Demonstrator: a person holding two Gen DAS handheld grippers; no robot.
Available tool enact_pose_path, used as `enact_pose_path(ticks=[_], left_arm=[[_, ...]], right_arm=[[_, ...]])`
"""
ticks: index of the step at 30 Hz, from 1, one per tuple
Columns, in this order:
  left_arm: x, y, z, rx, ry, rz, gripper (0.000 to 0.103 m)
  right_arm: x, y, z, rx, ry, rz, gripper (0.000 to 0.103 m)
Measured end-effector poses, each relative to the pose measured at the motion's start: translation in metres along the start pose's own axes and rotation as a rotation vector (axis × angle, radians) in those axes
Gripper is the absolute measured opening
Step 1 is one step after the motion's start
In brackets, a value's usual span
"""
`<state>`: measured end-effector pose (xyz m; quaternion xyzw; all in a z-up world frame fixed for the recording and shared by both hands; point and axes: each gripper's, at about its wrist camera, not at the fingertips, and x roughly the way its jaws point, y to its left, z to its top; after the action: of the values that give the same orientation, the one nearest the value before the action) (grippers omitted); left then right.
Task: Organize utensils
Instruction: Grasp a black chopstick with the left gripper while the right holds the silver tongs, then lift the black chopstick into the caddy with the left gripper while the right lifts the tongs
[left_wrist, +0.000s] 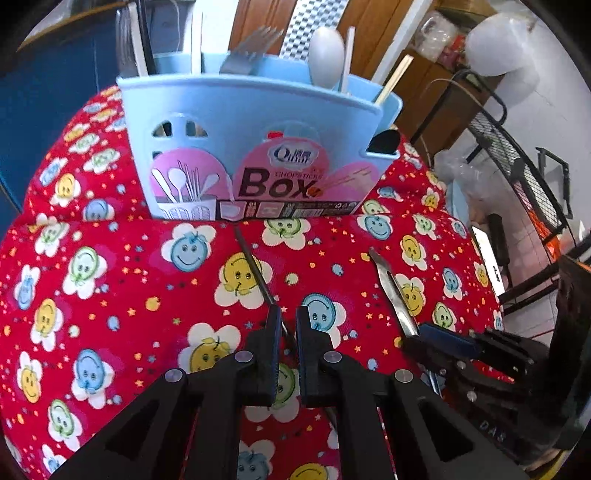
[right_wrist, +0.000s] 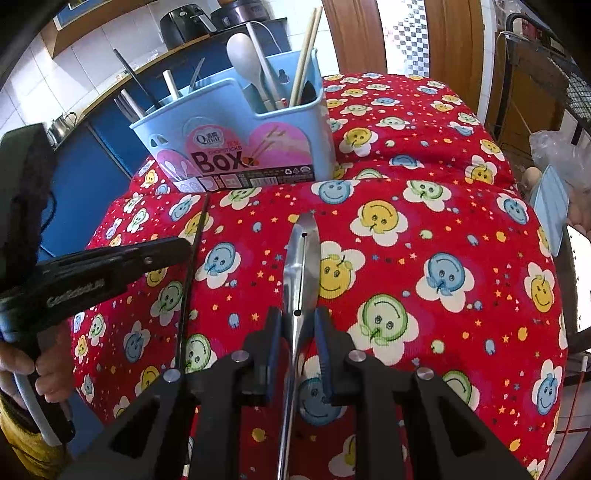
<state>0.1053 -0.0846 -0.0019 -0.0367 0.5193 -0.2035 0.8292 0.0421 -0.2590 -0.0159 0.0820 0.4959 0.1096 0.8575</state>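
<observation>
A light blue utensil box (left_wrist: 255, 147) stands at the back of the red smiley tablecloth (left_wrist: 110, 295), holding forks, a white spoon and chopsticks; it also shows in the right wrist view (right_wrist: 243, 147). My left gripper (left_wrist: 289, 317) has its jaws narrowly apart around a thin dark chopstick (left_wrist: 255, 269) lying on the cloth. My right gripper (right_wrist: 298, 319) straddles a steel peeler-like utensil (right_wrist: 301, 266), jaws close to its sides. The right gripper (left_wrist: 439, 341) with the steel utensil (left_wrist: 393, 295) shows at the right of the left view.
The cloth-covered table drops off on the right, where a black wire rack (left_wrist: 517, 166) and plastic bags stand. A blue cabinet (right_wrist: 85, 155) and counter with appliances lie behind the box. The left gripper (right_wrist: 110, 266) reaches in from the left in the right wrist view.
</observation>
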Motion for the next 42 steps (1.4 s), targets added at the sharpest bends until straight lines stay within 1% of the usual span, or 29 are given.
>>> enact_pose_path(ticks=[3,5,11,15,17,21,25,28,31,33,35,37,40,42], left_arm=[[0.006,-0.003,0.003,-0.002,0.022,0.014,0.007],[0.008,-0.006,0.004,0.005,0.023,0.038,0.007],[0.01,-0.008,0.007,0.003,0.044,0.069,0.007],[0.011,-0.003,0.004,-0.017,0.067,0.068,0.008],[0.011,-0.001,0.003,-0.031,0.067,0.059,0.009],[0.015,-0.003,0.005,-0.031,0.074,0.063,0.011],[0.02,-0.003,0.012,-0.031,0.086,0.051,0.01],[0.021,-0.001,0.014,-0.035,0.079,0.038,0.009],[0.017,0.002,0.011,-0.042,0.053,0.005,0.007],[0.01,0.007,0.007,-0.049,0.031,-0.034,0.005],[-0.001,0.008,0.003,-0.03,-0.014,-0.036,0.005],[-0.011,0.008,0.0,-0.01,-0.06,-0.033,0.005],[-0.034,0.01,-0.006,0.008,-0.135,-0.041,0.005],[-0.047,0.011,-0.007,0.011,-0.179,-0.042,0.005]], right_arm=[[0.0,-0.002,0.0,0.006,-0.002,0.013,0.021],[0.0,-0.003,0.0,0.008,-0.003,0.021,0.021],[-0.001,-0.005,0.0,0.004,-0.002,0.034,0.021],[0.0,-0.005,-0.001,0.001,-0.003,0.035,0.021],[0.0,-0.005,-0.001,0.003,-0.004,0.037,0.021],[0.0,-0.005,-0.001,0.0,0.001,0.034,0.021],[0.002,-0.003,0.003,-0.009,0.026,0.025,0.021],[0.003,-0.002,0.006,-0.013,0.053,0.021,0.022],[0.004,-0.001,0.008,-0.012,0.08,0.021,0.024],[0.005,0.001,0.009,-0.026,0.097,0.022,0.028],[0.006,0.005,0.012,-0.034,0.113,0.02,0.036],[0.008,0.009,0.014,-0.044,0.124,0.017,0.041],[0.012,0.015,0.017,-0.061,0.129,-0.001,0.041],[0.014,0.017,0.019,-0.065,0.125,-0.021,0.033]])
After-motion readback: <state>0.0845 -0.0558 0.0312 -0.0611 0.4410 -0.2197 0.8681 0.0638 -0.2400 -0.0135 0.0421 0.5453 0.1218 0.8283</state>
